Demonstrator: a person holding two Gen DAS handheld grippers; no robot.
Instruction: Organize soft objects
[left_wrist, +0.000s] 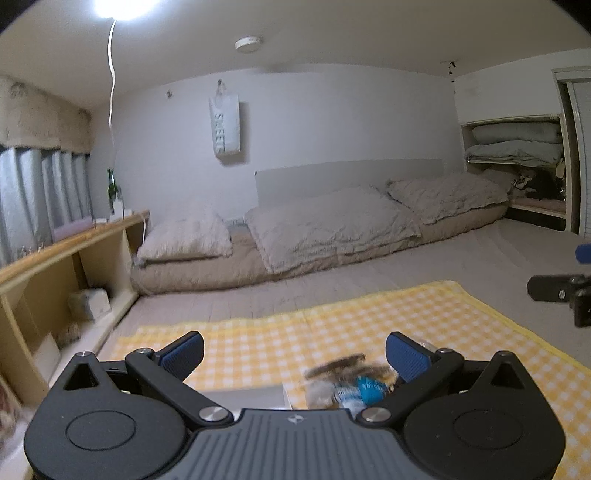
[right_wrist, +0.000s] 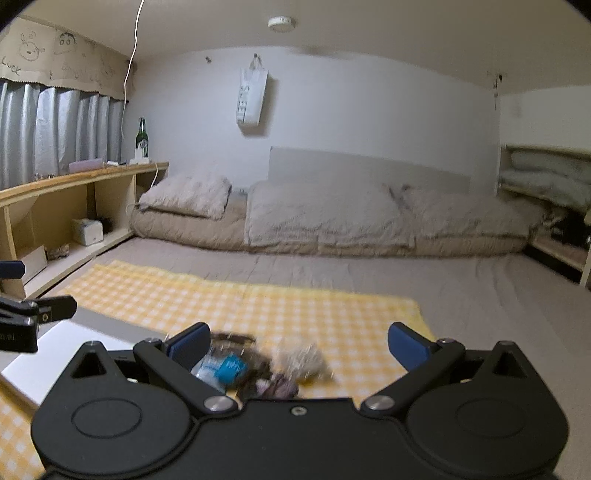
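Left claw (left_wrist: 293, 354): fingers spread wide, nothing between the blue pads, held low over the yellow checked cloth (left_wrist: 369, 321).
Right claw (right_wrist: 297, 345): also spread wide and empty, low over the same cloth.
Soft objects (right_wrist: 258, 365): a small blurred heap on the cloth, just ahead of both claws. It holds a blue-and-white piece (right_wrist: 225, 367), a pale fluffy lump (right_wrist: 303, 356) and darker brown and purplish bits. The blur hides what each one is.
Position of heap: in the left wrist view it sits toward that claw's right finger (left_wrist: 406, 356); in the right wrist view it sits toward that claw's left finger (right_wrist: 188, 343).
White flat object (right_wrist: 74, 339): lies on the cloth to the left of the heap, close beside it.
Floor covering: grey bedding (right_wrist: 461, 291) spreads out past the cloth.
Far end: beige pillows (right_wrist: 325, 218) lie in a row on a folded mattress against the wall.
Left side: a low wooden shelf (right_wrist: 85, 177) under grey curtains, a green bottle (right_wrist: 141, 134) standing on top.
Wall: a white bag (right_wrist: 251, 99) hangs above the pillows.
Right side: folded bedding (left_wrist: 517, 142) stacked in an open closet.
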